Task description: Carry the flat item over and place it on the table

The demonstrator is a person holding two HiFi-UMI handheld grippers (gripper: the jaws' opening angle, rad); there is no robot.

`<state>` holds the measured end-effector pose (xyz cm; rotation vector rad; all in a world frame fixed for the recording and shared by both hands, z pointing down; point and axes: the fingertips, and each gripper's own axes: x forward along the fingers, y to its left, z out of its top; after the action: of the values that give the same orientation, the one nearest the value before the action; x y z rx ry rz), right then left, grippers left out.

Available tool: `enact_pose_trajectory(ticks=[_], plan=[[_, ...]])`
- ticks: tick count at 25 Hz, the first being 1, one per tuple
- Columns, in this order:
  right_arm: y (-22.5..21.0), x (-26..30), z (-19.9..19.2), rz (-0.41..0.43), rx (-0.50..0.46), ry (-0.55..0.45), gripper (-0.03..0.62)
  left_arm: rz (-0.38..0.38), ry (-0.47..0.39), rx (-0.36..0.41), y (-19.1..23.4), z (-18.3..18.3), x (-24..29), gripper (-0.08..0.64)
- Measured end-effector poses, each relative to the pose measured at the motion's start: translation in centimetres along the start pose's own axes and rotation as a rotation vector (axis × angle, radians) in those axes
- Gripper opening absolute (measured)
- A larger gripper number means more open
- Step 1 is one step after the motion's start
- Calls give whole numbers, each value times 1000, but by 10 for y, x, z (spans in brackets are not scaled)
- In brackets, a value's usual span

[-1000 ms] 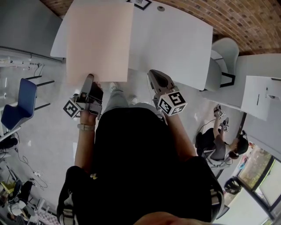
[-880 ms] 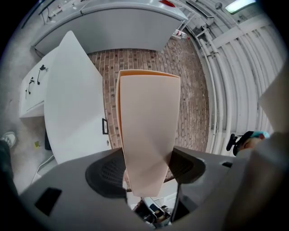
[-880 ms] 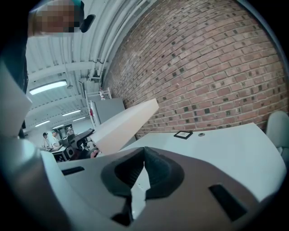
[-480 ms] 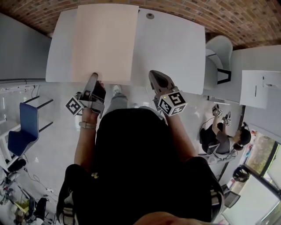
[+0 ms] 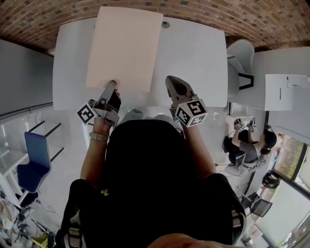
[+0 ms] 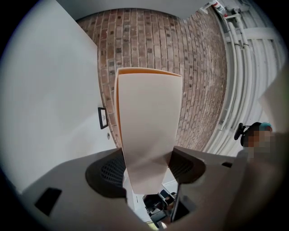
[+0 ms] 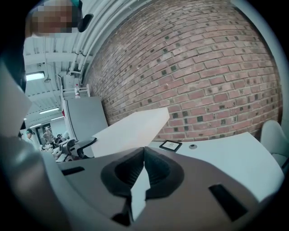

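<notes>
Brick wall (image 5: 218,14) ahead, white table (image 5: 193,58) below us: our left gripper (image 5: 111,87) pinches the pale flat board (image 5: 125,48) by its near edge, above the table. Our right gripper (image 5: 173,83) is closed and empty. Such a one-edge hold may let the board sag or twist free.

White table (image 5: 193,58) stands against brick wall (image 7: 203,67); on top, near the wall edge, a black-framed marker card (image 7: 170,145) beside a small round disc (image 7: 193,146).
</notes>
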<state>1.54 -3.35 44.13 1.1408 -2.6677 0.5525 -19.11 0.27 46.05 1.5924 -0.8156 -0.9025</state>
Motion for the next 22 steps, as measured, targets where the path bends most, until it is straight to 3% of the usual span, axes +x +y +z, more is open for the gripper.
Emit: enact_pose_trajectory(ticks=[10,16,22], plan=[[-11,24,7,-93,25,-7,11,30,143,-49,34,14,41,287],[-44,10,4,-152,54,14,11,52,203,-77,52,-12,74,287],[-86,-3,5,-153,58,36,11,83,215,-107,70,-46,112,287]])
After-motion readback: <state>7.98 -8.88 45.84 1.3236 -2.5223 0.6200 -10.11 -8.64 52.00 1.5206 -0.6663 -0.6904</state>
